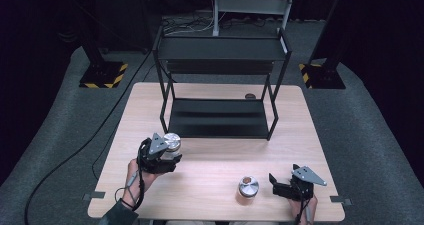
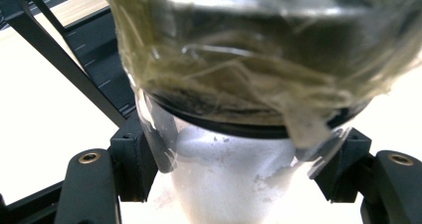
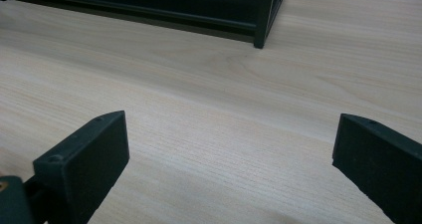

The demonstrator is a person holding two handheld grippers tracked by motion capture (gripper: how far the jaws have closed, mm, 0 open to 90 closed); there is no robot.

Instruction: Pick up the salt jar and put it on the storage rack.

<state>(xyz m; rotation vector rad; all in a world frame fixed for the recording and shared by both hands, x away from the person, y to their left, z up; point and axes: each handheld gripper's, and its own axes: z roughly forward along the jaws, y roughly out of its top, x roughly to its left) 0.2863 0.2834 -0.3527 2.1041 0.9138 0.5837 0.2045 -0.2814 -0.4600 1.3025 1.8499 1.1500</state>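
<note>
My left gripper (image 1: 167, 157) is shut on a glass jar (image 1: 172, 142) with a silver lid, held a little above the wooden table (image 1: 210, 185) at its left side. In the left gripper view the jar (image 2: 249, 84) bulks large between the gripper's (image 2: 241, 157) black jaws, with pale dried matter behind its glass. A second silver-lidded jar (image 1: 247, 188) stands upright near the table's front edge. Just to its right my right gripper (image 1: 278, 183) stands open and low over the table. The right gripper view has that gripper's (image 3: 229, 144) jaws wide apart over bare wood.
A black two-tier metal rack (image 1: 220, 120) stands at the back middle of the table; its foot (image 3: 259, 35) is ahead of the right gripper. A small dark round object (image 1: 250, 96) lies behind the rack. Cables trail over the grey floor.
</note>
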